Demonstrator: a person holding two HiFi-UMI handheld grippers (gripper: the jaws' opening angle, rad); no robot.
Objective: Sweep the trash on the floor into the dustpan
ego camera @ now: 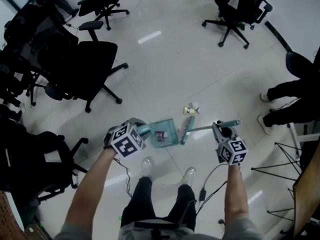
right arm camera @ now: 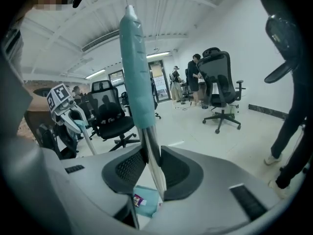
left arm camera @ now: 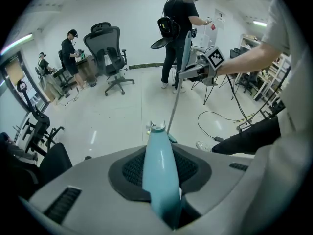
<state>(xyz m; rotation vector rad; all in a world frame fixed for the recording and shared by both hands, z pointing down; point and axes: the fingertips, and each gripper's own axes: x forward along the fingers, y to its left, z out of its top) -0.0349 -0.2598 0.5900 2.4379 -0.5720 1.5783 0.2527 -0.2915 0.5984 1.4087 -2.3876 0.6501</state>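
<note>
Left claw clamped on dustpan handle; dustpan on floor, one wrapper inside. Right claw clamped on broom. Scraps just beyond broom remain unswept. Task judged partly done.

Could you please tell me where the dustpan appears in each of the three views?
Head view: dustpan, at centre.
Left gripper view: its handle, bottom centre, clamped in the left claw.
Right gripper view: bottom, left of centre, seen below the jaws.
Shared landmark: the broom, whose stick shows in all three.
</note>
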